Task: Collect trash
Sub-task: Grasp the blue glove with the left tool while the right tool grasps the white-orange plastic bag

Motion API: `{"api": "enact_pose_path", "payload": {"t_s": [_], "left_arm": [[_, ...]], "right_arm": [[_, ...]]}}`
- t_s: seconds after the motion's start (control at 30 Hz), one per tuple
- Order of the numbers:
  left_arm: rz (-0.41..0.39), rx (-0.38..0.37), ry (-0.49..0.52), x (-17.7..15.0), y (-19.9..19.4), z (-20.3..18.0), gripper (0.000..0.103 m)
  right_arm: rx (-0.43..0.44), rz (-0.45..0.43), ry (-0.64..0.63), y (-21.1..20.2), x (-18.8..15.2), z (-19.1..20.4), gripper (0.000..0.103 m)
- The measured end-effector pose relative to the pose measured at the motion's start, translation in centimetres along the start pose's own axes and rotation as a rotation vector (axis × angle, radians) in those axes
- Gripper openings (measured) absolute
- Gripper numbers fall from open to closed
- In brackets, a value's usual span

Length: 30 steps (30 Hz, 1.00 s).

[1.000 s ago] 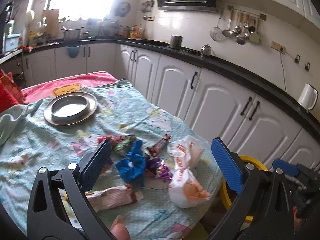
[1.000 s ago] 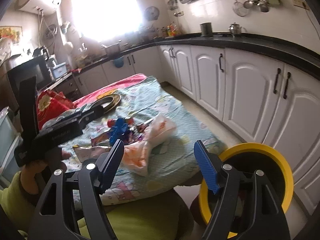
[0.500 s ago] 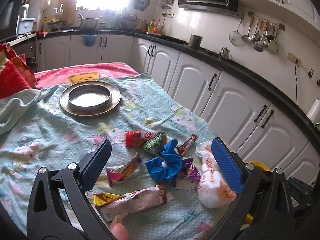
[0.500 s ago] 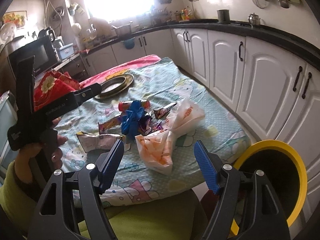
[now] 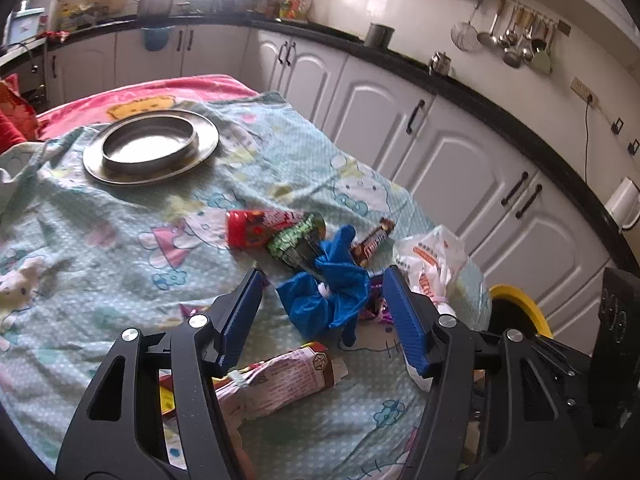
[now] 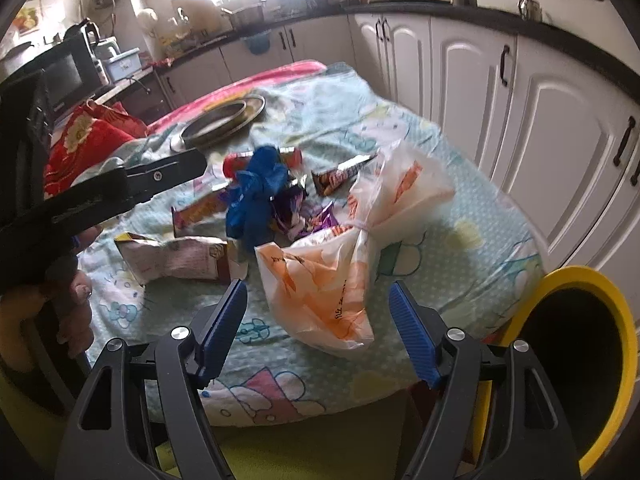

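Observation:
Trash lies in a heap on the cloth-covered table: a crumpled blue wrapper (image 5: 326, 294), a red and green packet (image 5: 276, 232), a brown candy bar wrapper (image 5: 372, 242), a pink paper packet (image 5: 280, 378) and a white and orange plastic bag (image 6: 340, 264). My left gripper (image 5: 322, 316) is open, its jaws on either side of the blue wrapper, just above it. My right gripper (image 6: 316, 336) is open, just short of the plastic bag. A yellow-rimmed bin (image 6: 580, 360) stands by the table's right edge.
A metal plate with a bowl (image 5: 150, 146) sits at the far side of the table. White cabinets (image 5: 460, 160) run close along the right. A red cushion (image 6: 88, 140) lies at the left. The left gripper's body (image 6: 100, 196) shows in the right wrist view.
Both grippers have moved forward and down toward the trash heap. The left gripper's jaws have narrowed and now frame the blue wrapper. The right gripper has come closer to the plastic bag.

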<state>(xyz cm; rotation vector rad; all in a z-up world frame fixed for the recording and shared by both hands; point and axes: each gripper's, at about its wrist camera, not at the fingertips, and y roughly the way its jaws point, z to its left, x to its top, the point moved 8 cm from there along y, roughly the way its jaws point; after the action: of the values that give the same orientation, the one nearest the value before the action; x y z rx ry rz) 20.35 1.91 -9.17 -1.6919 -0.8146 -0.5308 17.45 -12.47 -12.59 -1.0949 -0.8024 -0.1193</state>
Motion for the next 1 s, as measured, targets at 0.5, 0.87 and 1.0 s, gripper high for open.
{"api": "enact_pose_path", "payload": {"t_s": [0.5, 0.87, 1.0], "left_arm": [[0.083, -0.031, 0.026, -1.7, 3.4, -1.4, 0.036], [0.102, -0.022, 0.029, -2.3, 4.1, -1.1, 0.012], [0.073, -0.037, 0.015, -1.9, 3.3, -1.0, 0.005]], "right_arm": [[0.039, 0.066, 0.058, 2.7, -1.4, -1.0, 0.057], [0.04, 0.055, 0.037, 2.3, -1.4, -0.9, 0.042], [0.035, 0.043, 0.034, 1.8, -1.4, -1.1, 0.04]]}}
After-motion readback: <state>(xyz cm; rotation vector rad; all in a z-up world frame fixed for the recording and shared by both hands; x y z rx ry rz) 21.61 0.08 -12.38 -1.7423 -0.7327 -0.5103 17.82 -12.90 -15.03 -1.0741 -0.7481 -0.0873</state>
